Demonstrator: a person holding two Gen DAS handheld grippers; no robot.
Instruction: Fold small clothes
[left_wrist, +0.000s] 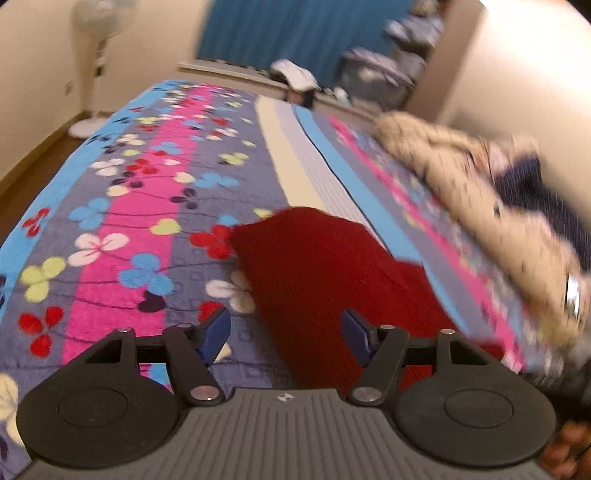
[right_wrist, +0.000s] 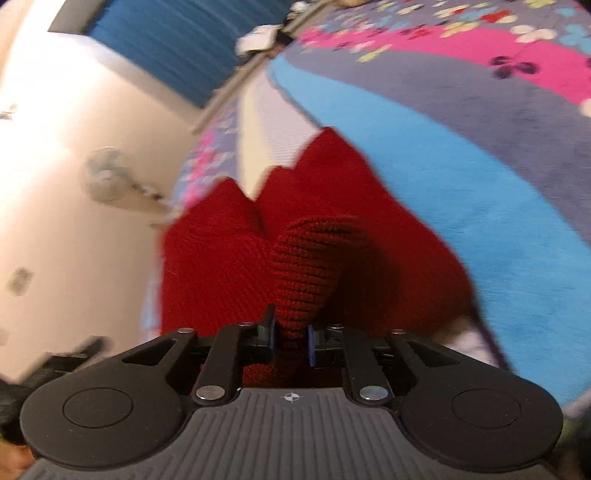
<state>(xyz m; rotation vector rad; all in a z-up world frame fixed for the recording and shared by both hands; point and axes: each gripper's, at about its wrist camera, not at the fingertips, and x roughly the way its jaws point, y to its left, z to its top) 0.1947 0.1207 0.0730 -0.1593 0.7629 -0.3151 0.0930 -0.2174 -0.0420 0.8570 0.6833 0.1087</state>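
Note:
A dark red knitted garment (left_wrist: 317, 273) lies on the flowered bedspread (left_wrist: 140, 206). In the left wrist view my left gripper (left_wrist: 286, 332) is open, its blue pads wide apart, just above the near part of the garment. In the right wrist view my right gripper (right_wrist: 290, 341) is shut on a bunched fold of the red garment (right_wrist: 306, 266), which rises from between the pads and spreads out over the bedspread (right_wrist: 461, 184) beyond. This view is tilted.
A beige fluffy garment (left_wrist: 480, 206) with dark clothes lies along the bed's right side by the wall. A standing fan (left_wrist: 98, 62) is at the far left on the floor. A blue curtain (left_wrist: 295, 33) and piled things are behind the bed.

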